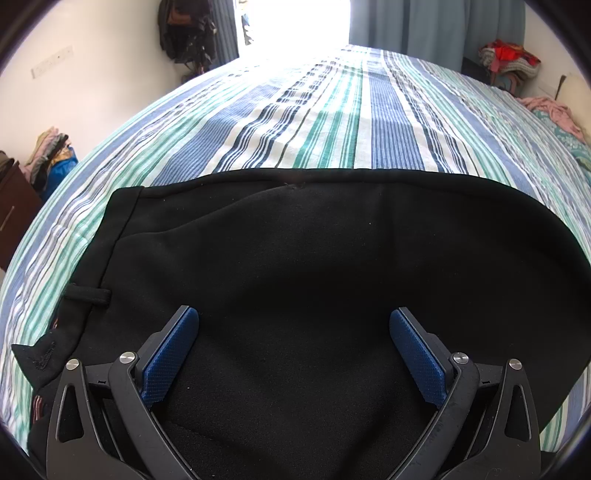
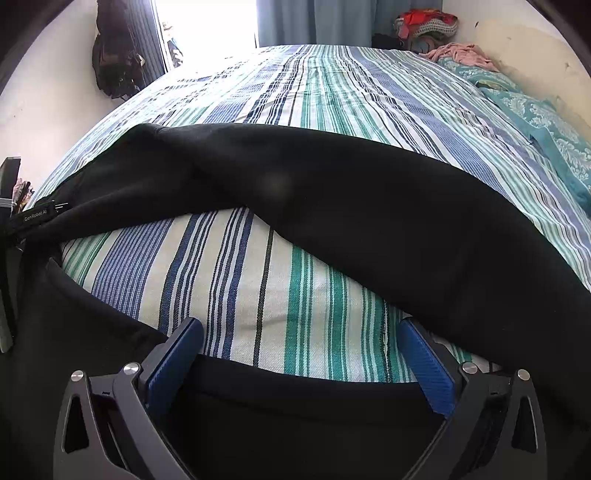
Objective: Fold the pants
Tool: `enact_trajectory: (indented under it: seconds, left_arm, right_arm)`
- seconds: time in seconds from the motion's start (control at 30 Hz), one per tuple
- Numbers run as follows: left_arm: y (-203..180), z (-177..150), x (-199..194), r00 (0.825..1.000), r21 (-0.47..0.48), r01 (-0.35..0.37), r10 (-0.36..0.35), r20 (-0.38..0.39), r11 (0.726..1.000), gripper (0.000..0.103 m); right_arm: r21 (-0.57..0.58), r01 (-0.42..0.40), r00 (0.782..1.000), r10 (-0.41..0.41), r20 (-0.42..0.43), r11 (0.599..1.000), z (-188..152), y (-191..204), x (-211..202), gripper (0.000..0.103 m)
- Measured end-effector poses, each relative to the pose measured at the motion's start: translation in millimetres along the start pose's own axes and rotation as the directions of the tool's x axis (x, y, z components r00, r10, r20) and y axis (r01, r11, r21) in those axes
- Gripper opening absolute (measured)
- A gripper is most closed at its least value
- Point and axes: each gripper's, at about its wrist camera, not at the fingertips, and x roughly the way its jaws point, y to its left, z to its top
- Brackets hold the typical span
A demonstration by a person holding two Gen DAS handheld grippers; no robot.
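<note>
Striped bed point(image 1: 332, 122) w/ blue curtains point(image 1: 436, 26) at far end, black pants point(image 1: 314, 258) spread across its near part, one leg point(image 2: 369, 206) lying diagonally, teal cloth point(image 2: 535, 122) along the right edge; left tool point(image 1: 294, 328) & right tool point(image 2: 301, 338) both w/ jaws apart, gripping nothing, over the fabric.

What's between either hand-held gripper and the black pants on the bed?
Nothing visible. The left hand-held gripper hangs open right over the black pants. The right hand-held gripper is open above the near pant edge, with only striped bedsheet showing between the legs.
</note>
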Motion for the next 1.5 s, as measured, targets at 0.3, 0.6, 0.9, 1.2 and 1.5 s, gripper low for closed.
enact_trajectory:
  seconds: [0.3, 0.6, 0.9, 1.2, 1.5]
  left_arm:
    - [0.1, 0.0, 0.0, 1.000, 0.000, 0.000, 0.000, 0.000, 1.000, 0.103]
    - [0.0, 0.0, 0.1, 1.000, 0.000, 0.000, 0.000, 0.000, 1.000, 0.103]
    - [0.0, 0.1, 0.0, 1.000, -0.001, 0.000, 0.000, 0.000, 1.000, 0.103]
    - [0.0, 0.1, 0.1, 1.000, -0.001, 0.000, 0.000, 0.000, 1.000, 0.103]
    - [0.0, 0.1, 0.1, 1.000, -0.001, 0.000, 0.000, 0.000, 1.000, 0.103]
  right_arm:
    - [-0.005, 0.007, 1.000, -0.007, -0.005, 1.000, 5.6, -0.8, 4.8, 0.103]
    - [-0.005, 0.008, 1.000, -0.008, -0.006, 1.000, 5.8, -0.8, 4.9, 0.103]
    - [-0.005, 0.008, 1.000, -0.008, -0.006, 1.000, 5.8, -0.9, 4.9, 0.103]
    - [-0.005, 0.008, 1.000, -0.008, -0.006, 1.000, 5.8, -0.8, 4.9, 0.103]
    - [-0.005, 0.008, 1.000, -0.008, -0.006, 1.000, 5.7, -0.8, 4.9, 0.103]
